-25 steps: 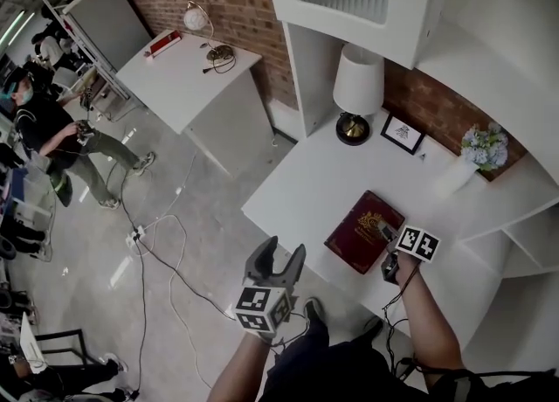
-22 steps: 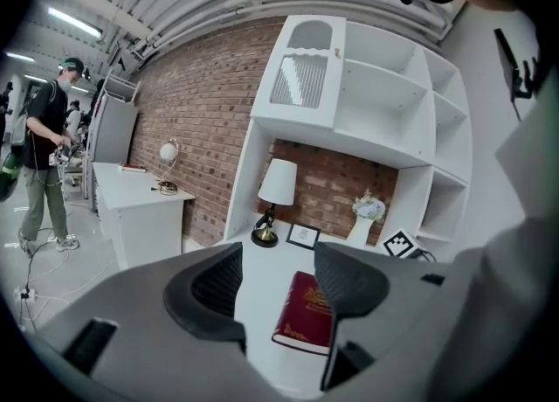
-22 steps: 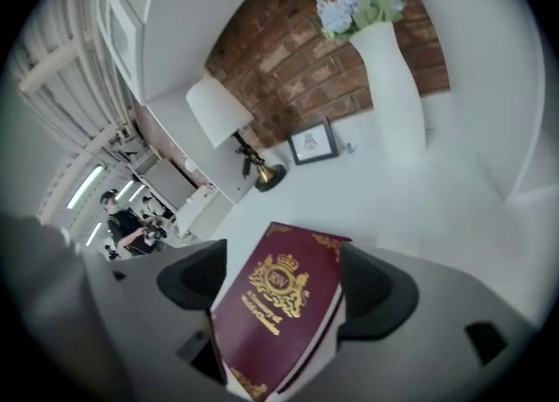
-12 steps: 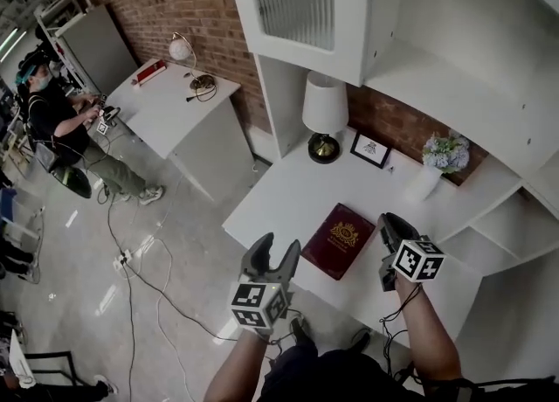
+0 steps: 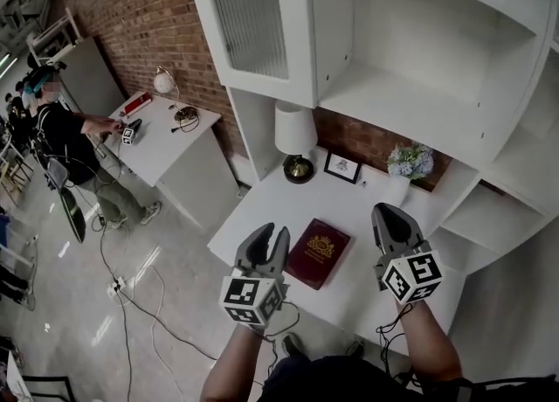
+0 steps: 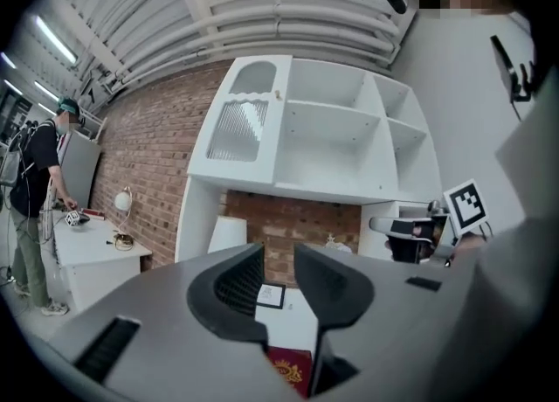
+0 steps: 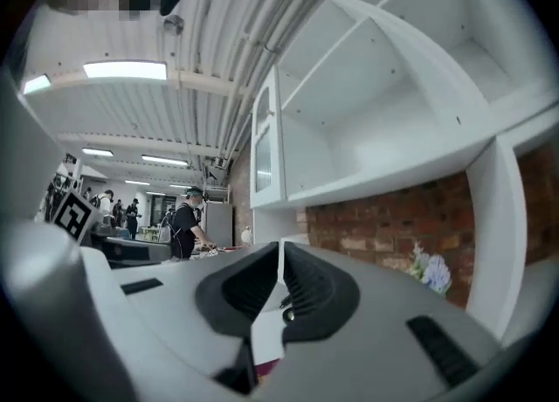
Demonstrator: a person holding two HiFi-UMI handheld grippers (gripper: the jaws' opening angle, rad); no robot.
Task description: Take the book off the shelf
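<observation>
While both grippers hang level above the near edge of the white desk (image 5: 255, 212), the dark red book (image 5: 316, 252) lies flat on it, below the empty shelves (image 5: 410, 94), its long axis running near to far with a slight lean right. It sits lower than the jaws and between them. The left gripper (image 5: 266, 236), whose jaws have just been closing to a narrow gap with nothing in it, is nearer, by the book's left edge; the right gripper (image 5: 391, 215), jaws together on nothing, is farther off to its right.

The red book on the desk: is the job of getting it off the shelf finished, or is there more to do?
Done, it seems: the book lies flat on the white desk, and the shelves above look bare. In hand: nothing. Both claws have just been closing on nothing: the left claw shows a gap, the right claw is shut. Left to do: nothing that shows.
</observation>
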